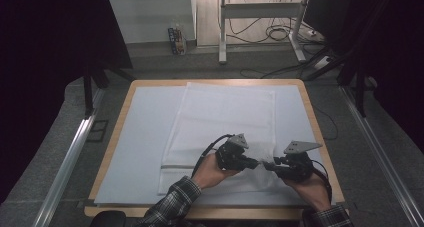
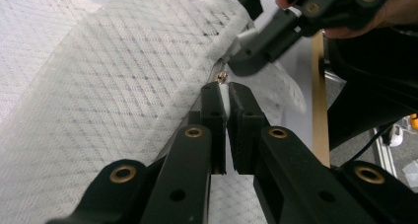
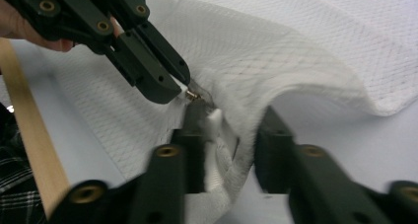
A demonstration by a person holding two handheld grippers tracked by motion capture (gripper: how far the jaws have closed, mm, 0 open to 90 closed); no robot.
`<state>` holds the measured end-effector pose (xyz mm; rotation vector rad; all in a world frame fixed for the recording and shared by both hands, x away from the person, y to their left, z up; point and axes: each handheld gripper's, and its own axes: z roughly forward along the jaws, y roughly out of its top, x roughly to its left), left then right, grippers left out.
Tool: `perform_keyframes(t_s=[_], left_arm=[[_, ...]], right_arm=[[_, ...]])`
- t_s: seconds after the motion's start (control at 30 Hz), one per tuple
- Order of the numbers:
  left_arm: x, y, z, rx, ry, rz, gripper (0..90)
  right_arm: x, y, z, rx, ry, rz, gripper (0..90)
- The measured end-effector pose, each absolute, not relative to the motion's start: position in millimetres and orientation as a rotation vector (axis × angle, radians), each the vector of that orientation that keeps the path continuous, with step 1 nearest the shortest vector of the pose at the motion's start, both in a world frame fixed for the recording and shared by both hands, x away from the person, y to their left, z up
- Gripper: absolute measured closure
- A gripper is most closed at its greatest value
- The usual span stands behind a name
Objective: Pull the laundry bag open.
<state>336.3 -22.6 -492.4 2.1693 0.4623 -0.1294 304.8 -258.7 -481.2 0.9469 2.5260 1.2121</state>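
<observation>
White towel point(image 1: 225, 122) spread lengthwise on the pale cover of the bench point(image 1: 120, 137), far end at the far edge, near right part lifted off the surface close to the near right corner. Left gripper point(image 1: 255, 163) pinching a thin fold of the towel's right hem, jaws pressed almost together. Right gripper point(image 1: 267, 165) just beside it, tip to tip, jaws spread apart around a bunched ridge of the same hem.

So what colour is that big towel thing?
White woven towel, with a diamond-mesh pattern; clearest in left gripper view.
</observation>
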Motion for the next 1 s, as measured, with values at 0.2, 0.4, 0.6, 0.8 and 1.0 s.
perform_keyframes(t_s=[0.2, 0.4, 0.6, 0.8, 1.0], left_arm=[[337.8, -21.6, -494.6, 2.176, 0.468, -0.142, 87.0], [336.6, -19.9, -494.6, 2.203, 0.478, -0.114, 87.3], [335.0, -18.1, -494.5, 2.205, 0.475, -0.104, 87.3], [333.3, -14.8, -495.6, 2.206, 0.473, -0.105, 87.3], [333.3, -7.3, -497.5, 2.207, 0.488, -0.108, 87.3]], right_arm=[[303.2, -255.6, -481.3, 0.919, 2.549, 1.17, 85.0], [301.4, -253.3, -483.3, 0.928, 2.542, 1.105, 85.9], [300.8, -253.7, -483.8, 0.926, 2.541, 1.1, 85.9], [299.9, -252.9, -484.6, 0.926, 2.543, 1.077, 85.9], [299.8, -254.7, -486.5, 0.94, 2.536, 1.03, 85.9]])
